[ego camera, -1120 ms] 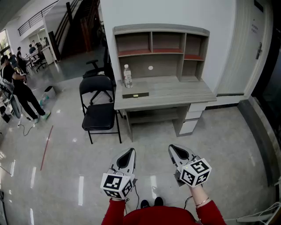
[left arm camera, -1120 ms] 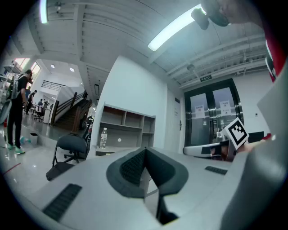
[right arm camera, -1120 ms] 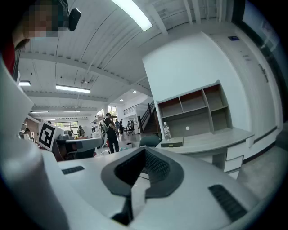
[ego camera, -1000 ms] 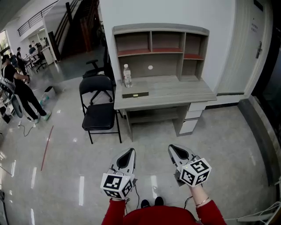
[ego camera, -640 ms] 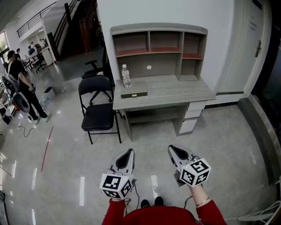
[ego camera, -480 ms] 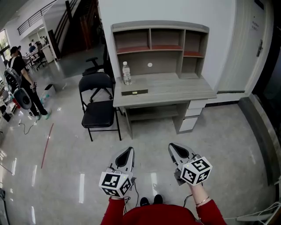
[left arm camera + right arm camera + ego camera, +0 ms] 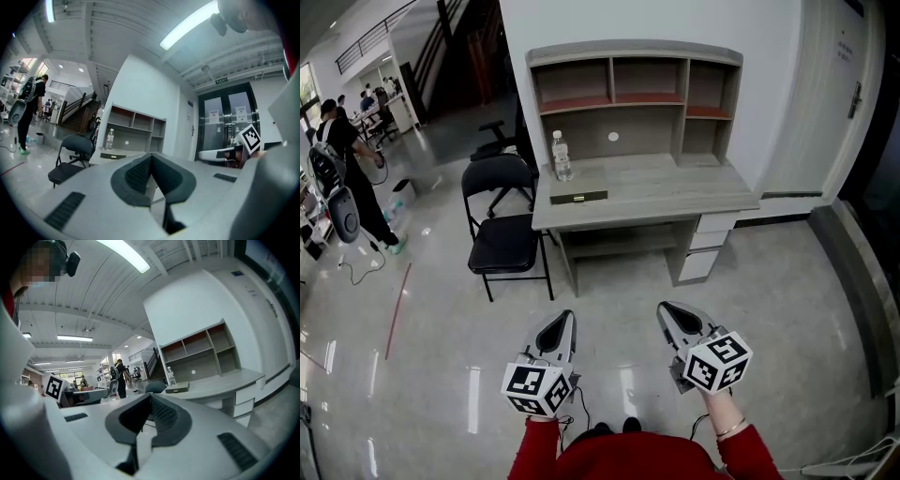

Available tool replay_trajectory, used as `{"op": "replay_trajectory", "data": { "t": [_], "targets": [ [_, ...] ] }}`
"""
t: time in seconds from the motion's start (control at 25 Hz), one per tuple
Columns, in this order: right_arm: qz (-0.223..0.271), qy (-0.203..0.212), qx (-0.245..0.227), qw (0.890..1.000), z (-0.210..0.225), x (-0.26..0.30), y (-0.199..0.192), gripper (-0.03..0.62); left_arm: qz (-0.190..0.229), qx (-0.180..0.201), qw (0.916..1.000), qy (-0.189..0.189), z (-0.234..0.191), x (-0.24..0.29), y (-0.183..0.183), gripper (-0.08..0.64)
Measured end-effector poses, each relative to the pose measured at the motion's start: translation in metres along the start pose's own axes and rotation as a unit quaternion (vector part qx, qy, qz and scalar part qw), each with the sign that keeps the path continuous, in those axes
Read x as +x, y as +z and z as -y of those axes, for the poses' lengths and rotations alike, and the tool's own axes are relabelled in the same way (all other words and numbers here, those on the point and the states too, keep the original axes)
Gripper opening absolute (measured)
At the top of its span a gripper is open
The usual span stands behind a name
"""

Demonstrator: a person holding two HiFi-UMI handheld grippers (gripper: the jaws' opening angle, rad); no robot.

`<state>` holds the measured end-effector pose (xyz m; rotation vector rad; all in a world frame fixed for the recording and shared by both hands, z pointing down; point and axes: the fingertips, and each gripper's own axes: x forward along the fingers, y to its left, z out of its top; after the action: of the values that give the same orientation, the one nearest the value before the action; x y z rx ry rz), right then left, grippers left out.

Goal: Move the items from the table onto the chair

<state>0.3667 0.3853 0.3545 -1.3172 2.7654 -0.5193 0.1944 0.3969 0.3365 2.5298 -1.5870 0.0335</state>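
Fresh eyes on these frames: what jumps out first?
The left gripper and right gripper, both shut and empty, sit low in the foreground. Beyond them a grey desk carries a water bottle and a flat dark box, with a black folding chair at its left end.

The desk was pale grey wood grain, its upper shelves lined in dull red. The chair was black, the bottle clear, the flat box dark. The left gripper and right gripper were light grey with black pads, and their cubes bore black-and-white square markers. The sleeves were red.
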Motion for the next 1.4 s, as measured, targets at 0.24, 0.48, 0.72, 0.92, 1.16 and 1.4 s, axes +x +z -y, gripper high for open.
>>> {"op": "replay_trajectory", "data": {
  "t": [0.24,0.48,0.72,0.92,1.16,1.4],
  "targets": [
    [0.005,0.011,-0.002,1.000,0.023,0.022,0.008,0.012,0.001,0.004,0.9999,0.013,-0.013,0.025,0.007,0.009],
    [-0.013,0.011,0.005,1.000,0.049,0.079,0.008,0.012,-0.028,0.012,0.9995,0.004,-0.038,0.074,-0.003,0.009],
    [-0.039,0.003,0.003,0.999,0.087,0.178,0.009,0.012,-0.036,0.018,0.9992,-0.006,-0.099,0.156,-0.002,0.009],
    [-0.046,-0.004,-0.002,0.999,0.116,0.265,0.033,0.012,-0.034,0.013,0.9993,-0.005,-0.161,0.226,0.018,0.009],
    [-0.047,-0.012,-0.007,0.999,0.145,0.337,0.063,0.012,-0.030,0.014,0.9994,-0.007,-0.214,0.289,0.040,0.009],
    [-0.061,-0.009,-0.008,0.998,0.178,0.389,0.073,0.012,-0.033,0.008,0.9994,0.008,-0.247,0.339,0.045,0.009]
  ]
}}
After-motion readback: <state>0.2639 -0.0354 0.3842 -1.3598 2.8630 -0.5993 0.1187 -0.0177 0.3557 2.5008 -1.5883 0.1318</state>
